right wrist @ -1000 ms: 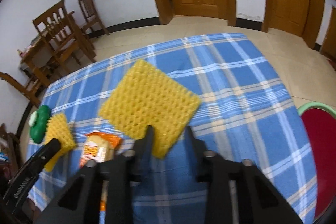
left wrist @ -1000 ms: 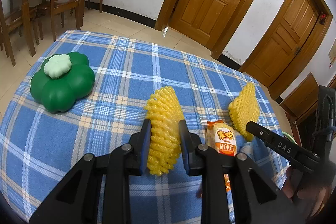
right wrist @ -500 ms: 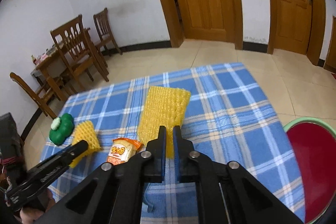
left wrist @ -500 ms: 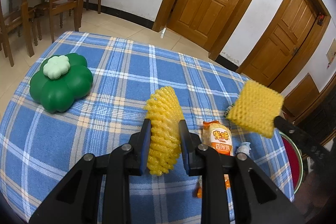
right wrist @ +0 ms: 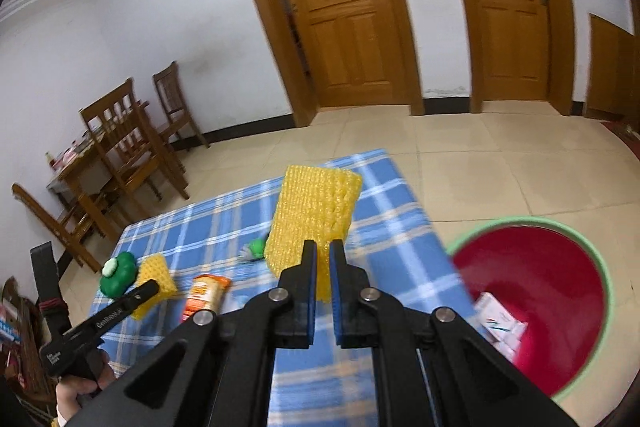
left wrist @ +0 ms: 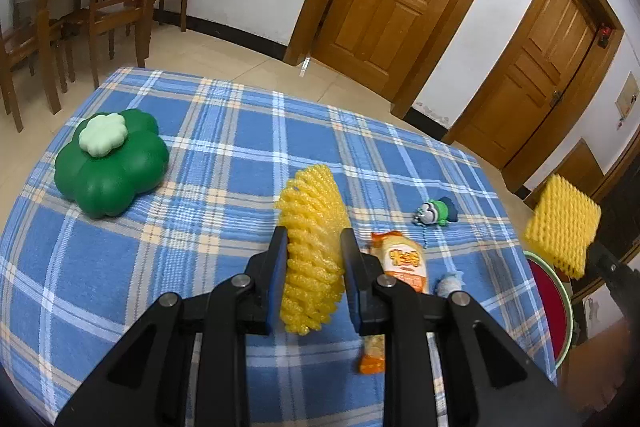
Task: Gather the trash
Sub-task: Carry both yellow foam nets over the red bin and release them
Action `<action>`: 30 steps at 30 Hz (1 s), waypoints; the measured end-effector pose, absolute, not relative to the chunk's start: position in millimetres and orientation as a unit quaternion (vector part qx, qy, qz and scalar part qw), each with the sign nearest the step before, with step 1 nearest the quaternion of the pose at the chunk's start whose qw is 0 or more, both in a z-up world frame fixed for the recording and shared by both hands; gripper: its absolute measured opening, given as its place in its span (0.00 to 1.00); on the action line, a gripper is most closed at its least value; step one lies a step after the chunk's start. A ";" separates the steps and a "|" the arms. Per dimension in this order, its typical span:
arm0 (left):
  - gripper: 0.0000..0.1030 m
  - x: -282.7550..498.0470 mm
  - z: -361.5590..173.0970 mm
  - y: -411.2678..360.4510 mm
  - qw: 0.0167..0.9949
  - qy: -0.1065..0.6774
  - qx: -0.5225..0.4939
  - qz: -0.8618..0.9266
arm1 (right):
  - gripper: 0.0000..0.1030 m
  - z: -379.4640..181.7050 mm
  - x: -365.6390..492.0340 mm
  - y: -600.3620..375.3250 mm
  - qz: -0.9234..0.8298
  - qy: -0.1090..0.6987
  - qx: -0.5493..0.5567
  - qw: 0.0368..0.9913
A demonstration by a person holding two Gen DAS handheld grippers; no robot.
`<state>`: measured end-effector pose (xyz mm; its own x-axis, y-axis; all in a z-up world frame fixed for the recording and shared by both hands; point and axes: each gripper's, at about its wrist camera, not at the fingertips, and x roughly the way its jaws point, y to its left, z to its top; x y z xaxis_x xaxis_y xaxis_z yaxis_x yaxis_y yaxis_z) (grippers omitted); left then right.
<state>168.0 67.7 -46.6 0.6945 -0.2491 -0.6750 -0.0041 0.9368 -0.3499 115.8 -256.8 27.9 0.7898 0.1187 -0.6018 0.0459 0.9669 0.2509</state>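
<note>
Only the right view shows the red, green-rimmed plastic bin [right wrist: 560, 307]; right tongs [right wrist: 323, 247] pinch a flat yellow foam net [right wrist: 316, 211], left tongs [left wrist: 313, 239] clench a curled yellow foam net [left wrist: 312, 227].

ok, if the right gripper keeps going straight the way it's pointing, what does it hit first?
Apart from the yellow foam net it grips, probably the blue plaid tablecloth near the table's far edge, not the red basin off right. Depth unclear.

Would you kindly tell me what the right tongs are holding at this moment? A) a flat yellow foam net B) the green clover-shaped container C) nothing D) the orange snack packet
A: the right tongs are shut on a flat yellow foam net, lifted off the blue plaid tablecloth near the red basin.
</note>
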 end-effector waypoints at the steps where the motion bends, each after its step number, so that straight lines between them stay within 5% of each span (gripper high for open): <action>1: 0.25 167.3 -45.1 66.1 0.906 0.384 -0.164 -0.070 | 0.07 28.2 112.5 -260.9 0.015 0.323 0.129 0.937; 30: 0.25 117.7 10.6 -56.7 0.892 0.389 -0.111 -0.201 | 0.07 -20.7 24.8 -412.2 -0.130 0.345 0.231 0.900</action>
<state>117.7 -56.7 10.6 0.6169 -0.4448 -0.6493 0.2720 0.8946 -0.3545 24.8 -412.2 -20.7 0.7278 -0.0742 -0.6818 0.3939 0.8591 0.3269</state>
